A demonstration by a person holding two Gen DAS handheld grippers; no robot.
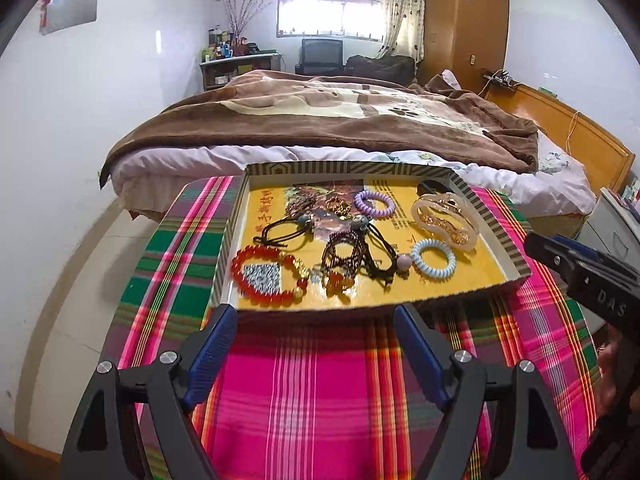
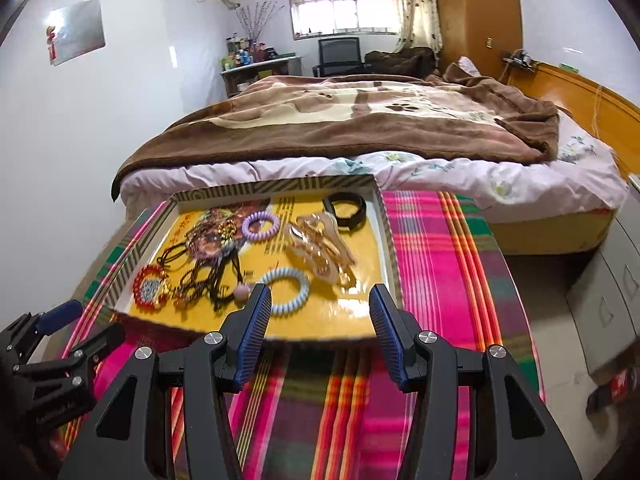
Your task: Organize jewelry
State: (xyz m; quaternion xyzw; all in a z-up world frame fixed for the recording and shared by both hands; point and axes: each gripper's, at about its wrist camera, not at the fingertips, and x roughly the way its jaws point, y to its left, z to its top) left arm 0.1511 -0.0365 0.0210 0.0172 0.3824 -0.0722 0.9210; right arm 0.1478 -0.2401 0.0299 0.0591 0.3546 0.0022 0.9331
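A shallow yellow-lined box tray (image 1: 500,236) (image 2: 390,240) on a plaid cloth holds the jewelry. In it lie a red bead bracelet (image 1: 244,280) (image 2: 140,280), black cords (image 1: 280,230), a dark beaded piece (image 1: 344,252), a purple coil tie (image 1: 374,203) (image 2: 261,225), a blue coil tie (image 1: 433,258) (image 2: 286,290), a clear claw clip (image 1: 446,220) (image 2: 320,250) and a black band (image 2: 346,205). My left gripper (image 1: 316,312) stands open and empty just short of the tray's near edge. My right gripper (image 2: 320,292) hangs open over the tray's near right part, nothing between its fingers.
The plaid cloth (image 1: 300,392) (image 2: 440,264) covers the table. A bed with a brown blanket (image 1: 320,120) (image 2: 340,120) stands right behind the tray. Grey drawers (image 2: 612,280) stand at the right, a white wall at the left.
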